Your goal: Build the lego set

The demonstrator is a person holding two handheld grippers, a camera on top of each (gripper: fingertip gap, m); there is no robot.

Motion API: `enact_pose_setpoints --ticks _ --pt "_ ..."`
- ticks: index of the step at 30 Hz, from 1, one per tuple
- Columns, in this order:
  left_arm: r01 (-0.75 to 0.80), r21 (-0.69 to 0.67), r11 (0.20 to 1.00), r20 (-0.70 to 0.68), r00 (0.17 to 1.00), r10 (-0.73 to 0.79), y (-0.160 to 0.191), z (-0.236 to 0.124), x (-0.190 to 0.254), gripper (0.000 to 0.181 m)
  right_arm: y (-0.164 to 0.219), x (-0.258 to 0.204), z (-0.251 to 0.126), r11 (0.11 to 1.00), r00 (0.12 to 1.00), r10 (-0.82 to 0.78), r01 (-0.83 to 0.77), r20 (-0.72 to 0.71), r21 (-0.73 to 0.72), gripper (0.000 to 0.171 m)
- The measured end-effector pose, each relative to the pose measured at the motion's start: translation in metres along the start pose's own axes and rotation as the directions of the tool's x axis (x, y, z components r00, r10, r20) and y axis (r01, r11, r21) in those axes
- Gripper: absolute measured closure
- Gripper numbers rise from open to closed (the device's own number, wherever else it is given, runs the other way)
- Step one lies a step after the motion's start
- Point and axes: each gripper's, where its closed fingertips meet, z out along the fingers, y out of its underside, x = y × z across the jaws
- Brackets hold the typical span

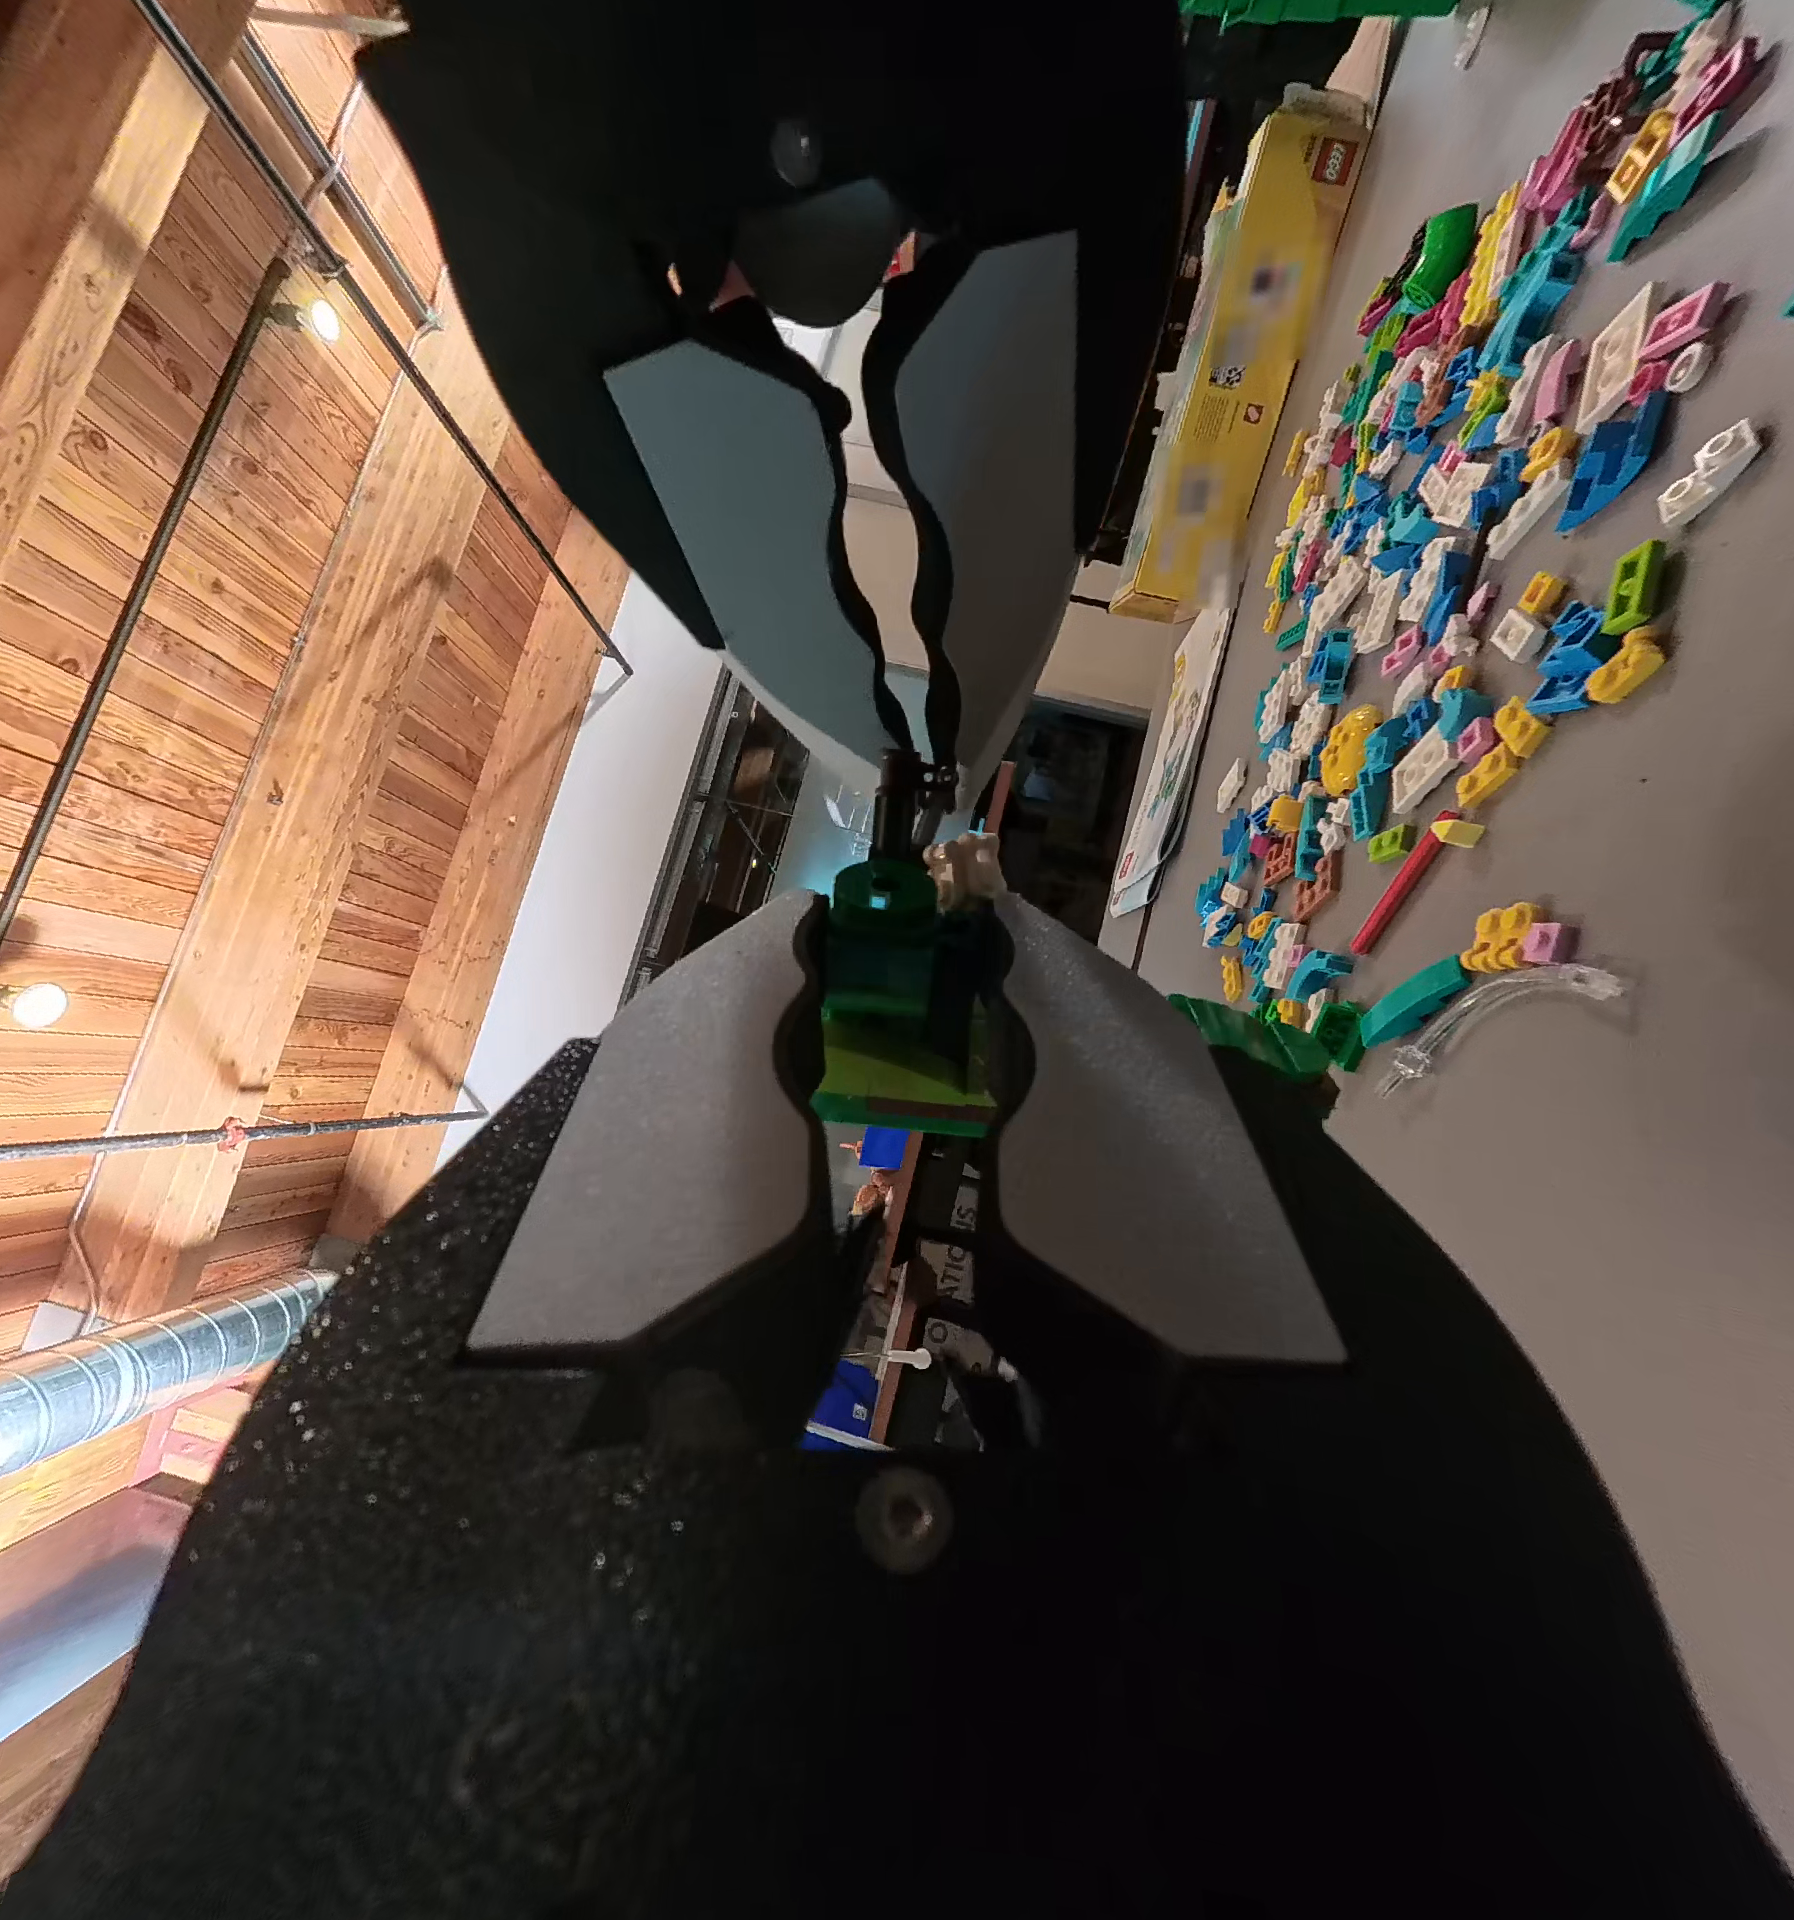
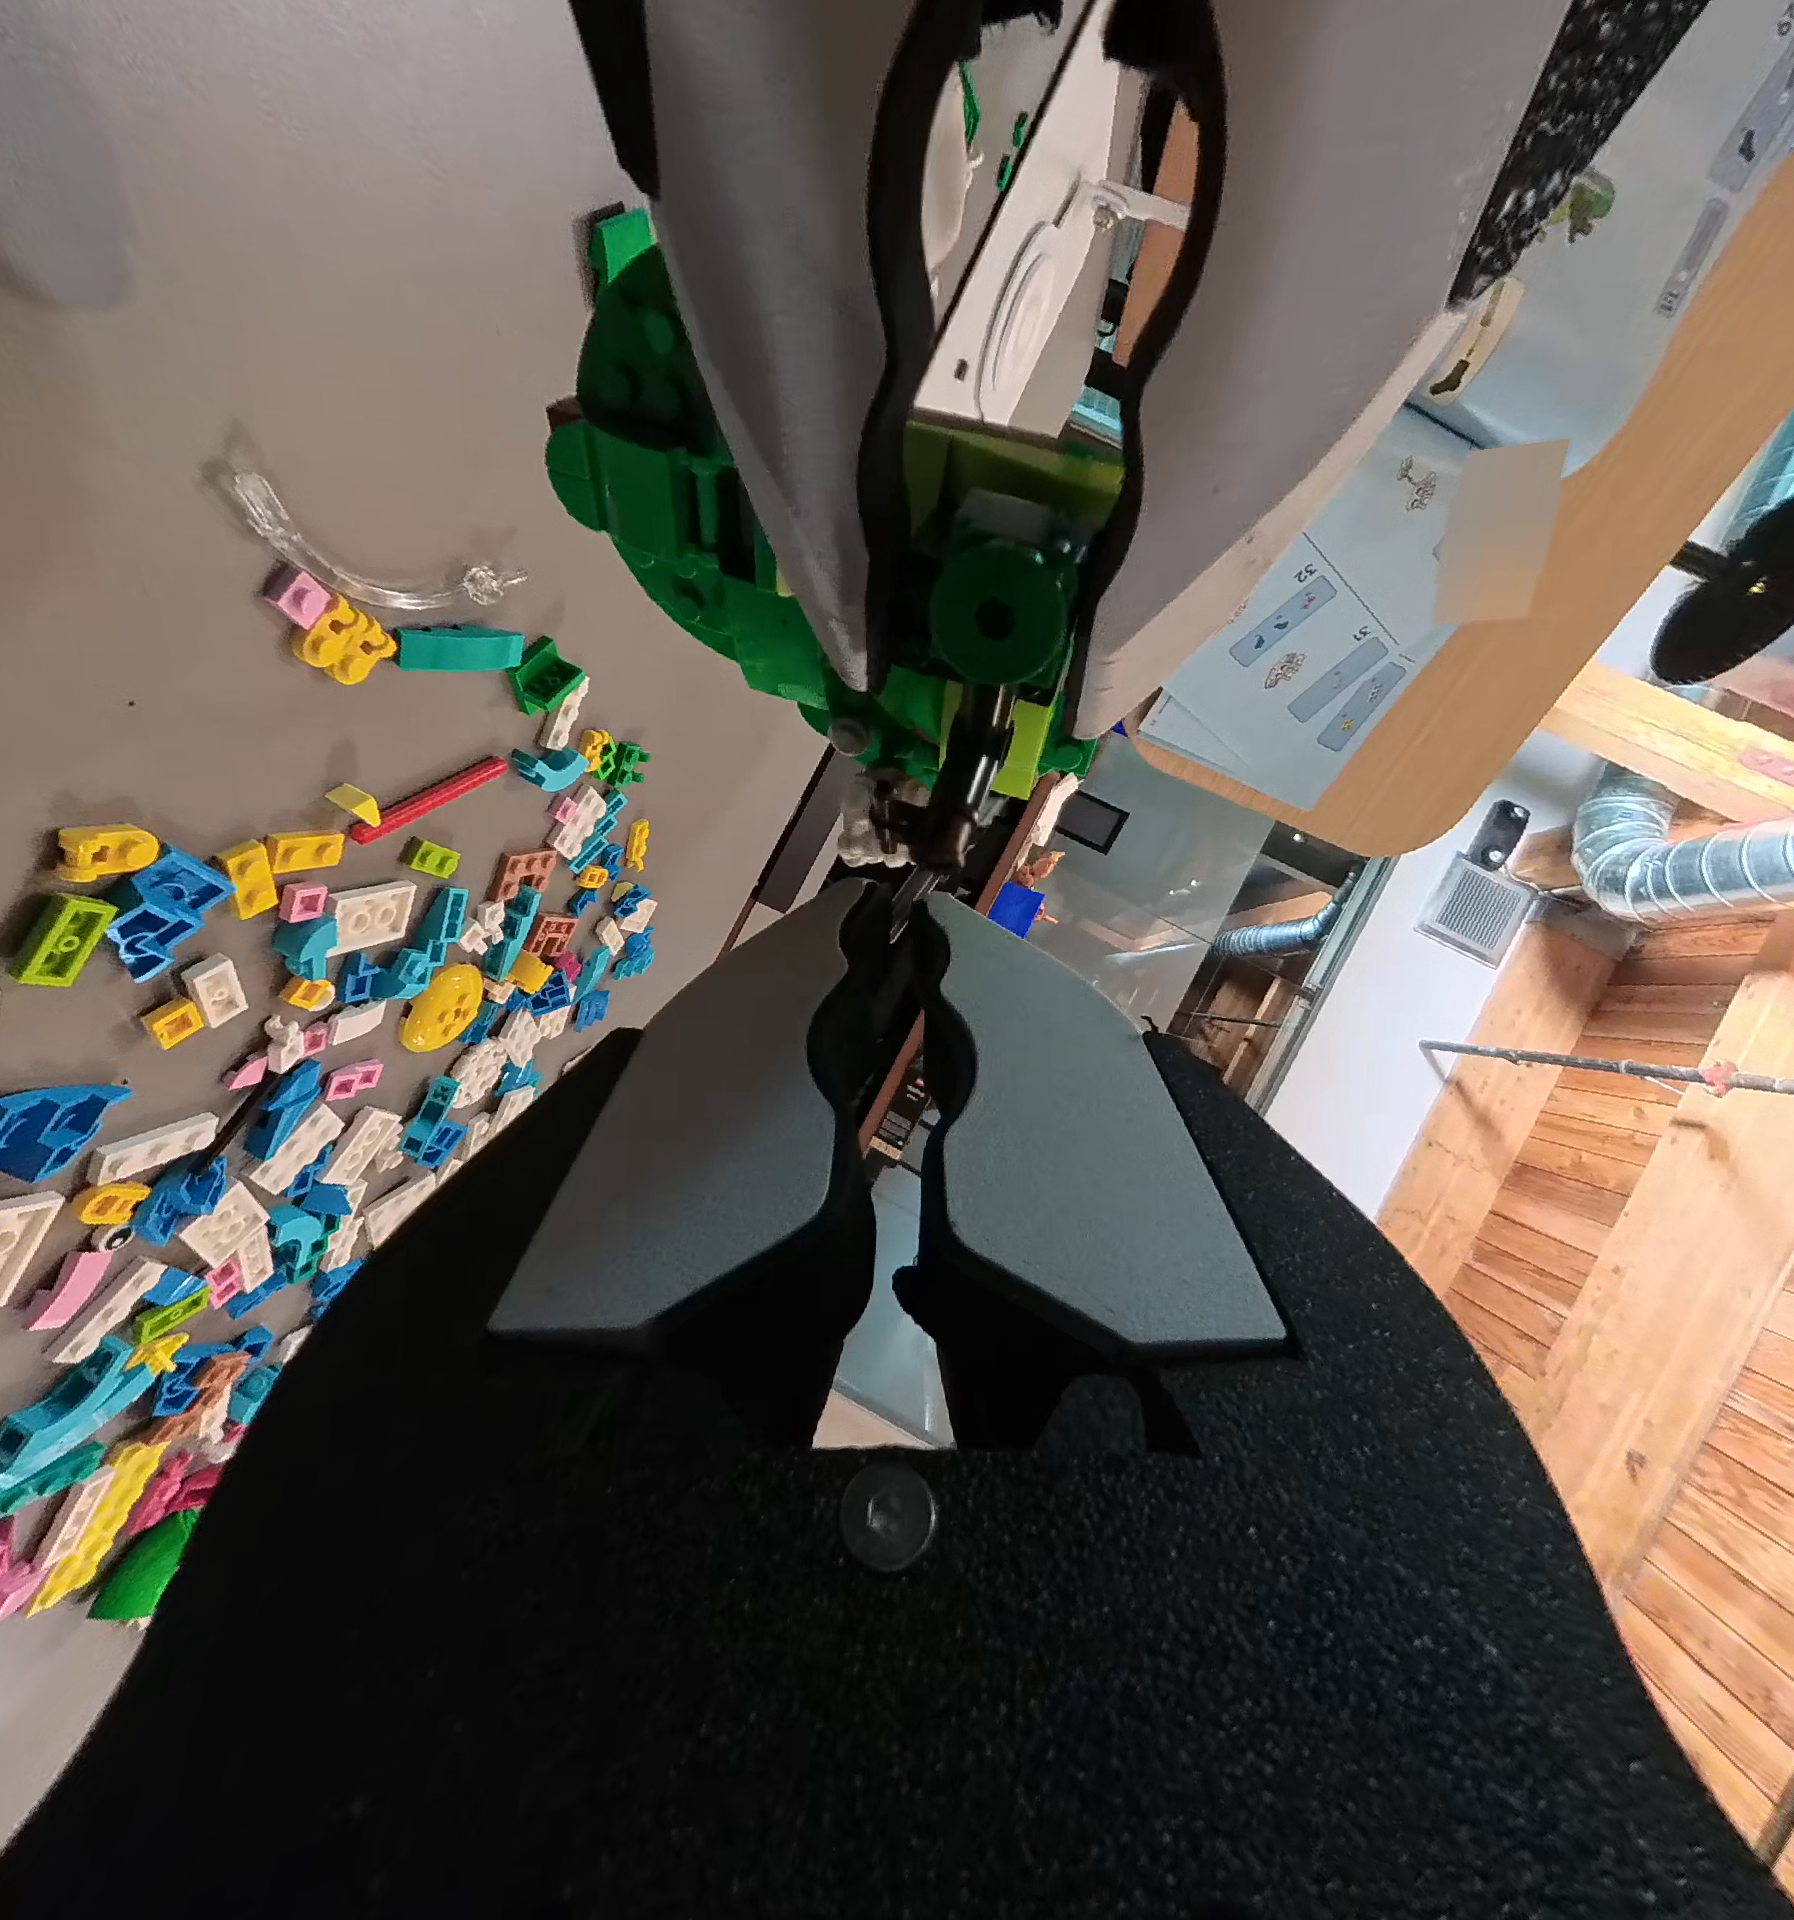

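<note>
So the green lego build, dark green round piece on top with lime plates lower down, is up in the air off the table, clamped between the left gripper fingers. Tip to tip with it, the right gripper is pinched tight on a thin black rod piece that's touching the round green top, with a small tan bit right beside it. Loose bricks in blue, white, yellow and pink cover the grey table, plus a clear curved tube, a red bar, the yellow box and an instruction booklet.
</note>
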Motion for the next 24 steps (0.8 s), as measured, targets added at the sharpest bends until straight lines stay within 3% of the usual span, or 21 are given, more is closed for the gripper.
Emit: enact_pose_setpoints --ticks 12,21,24 --pt "0.028 -0.027 0.999 -0.018 0.999 -0.028 0.009 0.002 0.001 0.155 0.008 0.001 -0.003 0.999 1.0 0.022 -0.022 0.014 -0.033 0.171" --pt "0.028 -0.014 0.999 -0.091 0.995 -0.029 0.014 0.004 0.014 0.155 0.013 -0.032 -0.011 0.984 0.978 0.177 -0.172 0.106 -0.052 0.171" --pt "0.04 0.022 0.999 -0.097 0.995 -0.037 0.008 0.002 0.014 0.155 0.015 -0.035 -0.013 0.951 0.941 0.308 -0.308 0.141 -0.023 0.171"
